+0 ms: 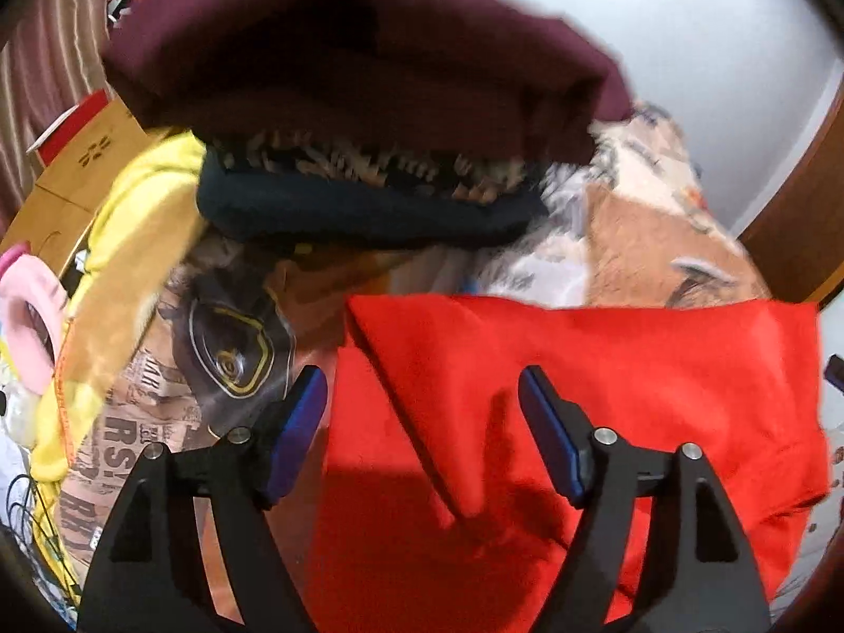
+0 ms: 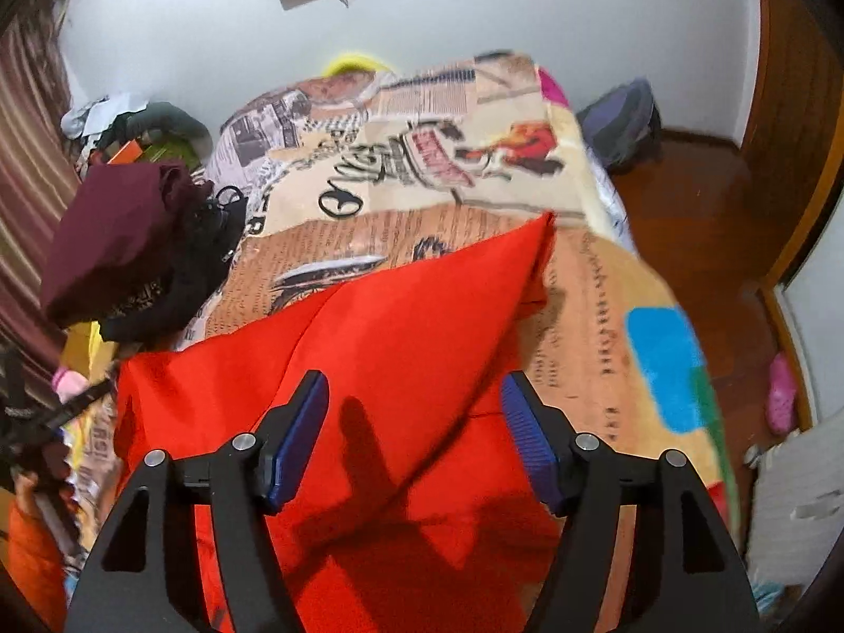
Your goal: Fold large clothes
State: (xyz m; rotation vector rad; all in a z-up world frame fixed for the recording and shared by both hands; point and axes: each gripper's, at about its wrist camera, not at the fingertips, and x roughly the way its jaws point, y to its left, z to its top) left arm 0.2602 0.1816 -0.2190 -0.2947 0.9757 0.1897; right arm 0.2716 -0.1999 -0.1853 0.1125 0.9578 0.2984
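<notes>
The left gripper [image 1: 416, 411] stands wide open with nothing between its blue pads, poised over the bright red cloth garment [image 1: 580, 395]; the right gripper [image 2: 414, 406] is likewise open and empty above the same garment [image 2: 369, 348]. The garment lies partly folded on the newspaper-print bedspread [image 2: 422, 158], one flap turned over diagonally. A stack of folded clothes, maroon on top [image 1: 343, 53], sits beyond it. A fold appears just laid down and let go; next, each gripper likely needs a fresh edge to pinch.
</notes>
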